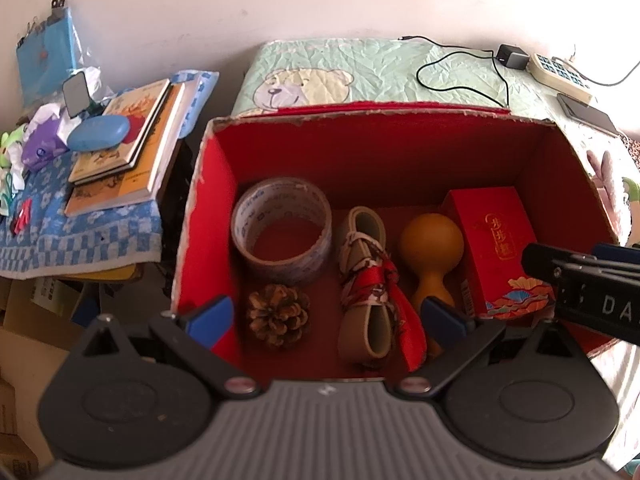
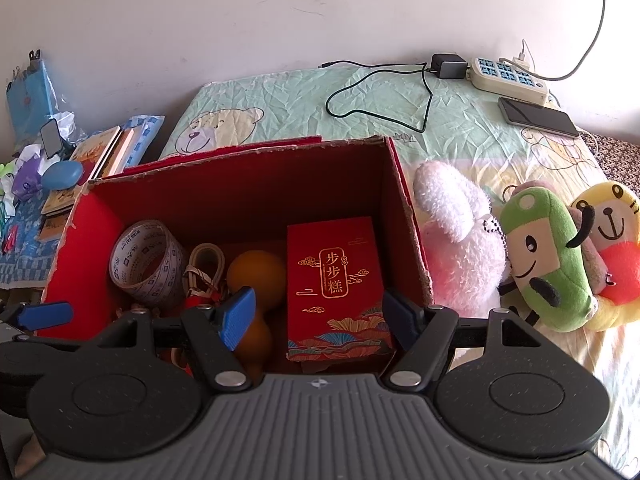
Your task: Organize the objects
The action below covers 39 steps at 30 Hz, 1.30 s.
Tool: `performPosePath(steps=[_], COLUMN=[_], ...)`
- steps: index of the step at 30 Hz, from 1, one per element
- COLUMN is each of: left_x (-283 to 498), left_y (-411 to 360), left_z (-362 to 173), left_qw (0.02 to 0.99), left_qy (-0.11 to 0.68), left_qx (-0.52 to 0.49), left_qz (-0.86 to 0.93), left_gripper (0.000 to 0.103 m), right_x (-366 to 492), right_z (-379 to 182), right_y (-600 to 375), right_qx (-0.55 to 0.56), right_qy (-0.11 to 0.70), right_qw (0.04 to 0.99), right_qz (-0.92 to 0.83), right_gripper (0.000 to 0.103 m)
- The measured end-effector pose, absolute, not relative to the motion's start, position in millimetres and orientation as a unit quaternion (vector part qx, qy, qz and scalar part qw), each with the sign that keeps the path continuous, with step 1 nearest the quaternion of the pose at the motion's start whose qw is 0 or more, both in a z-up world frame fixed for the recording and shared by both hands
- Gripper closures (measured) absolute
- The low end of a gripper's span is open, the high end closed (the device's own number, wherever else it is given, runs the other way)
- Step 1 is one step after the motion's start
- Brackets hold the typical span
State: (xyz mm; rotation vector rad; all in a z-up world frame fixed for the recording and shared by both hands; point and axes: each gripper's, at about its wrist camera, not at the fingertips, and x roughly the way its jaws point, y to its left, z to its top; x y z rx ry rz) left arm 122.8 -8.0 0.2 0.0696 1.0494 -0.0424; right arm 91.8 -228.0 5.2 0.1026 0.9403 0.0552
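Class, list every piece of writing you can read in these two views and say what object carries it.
"步步糕": gold characters on the red gift box inside the carton.
"DA": white letters, cut off, on the right gripper's body, seen in the left wrist view.
Tape roll: printed lettering, too small to read.
Book covers: titles blurred.

Before me on the bed sits the box. In it, left to right: tape roll with pine cone in front, bundle, gourd, carton. Plush toys lie right of it, books left.

Power strip against wall; phone just beside it; book stack on checked cloth.
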Motion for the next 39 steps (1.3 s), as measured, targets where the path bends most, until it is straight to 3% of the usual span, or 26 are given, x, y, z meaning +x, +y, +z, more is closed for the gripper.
performPosePath(steps=[29,39], left_x=[131,132], left_y=[-2,1], left_z=[3,5], left_qw=[0.872,0.882], left_qy=[0.489,0.470], left_qx=[0.035,0.043], left_qz=[-0.017,-0.005], left_gripper=[0.003,0.011], right_x=[96,99], right_z=[7,5], right_y=[-231,-230], right_qx=[0.061,0.068], right_qy=[0.444,0.444], right_qw=[0.894,0.893], right_qz=[0.021,0.022], right_gripper=[0.030,0.031])
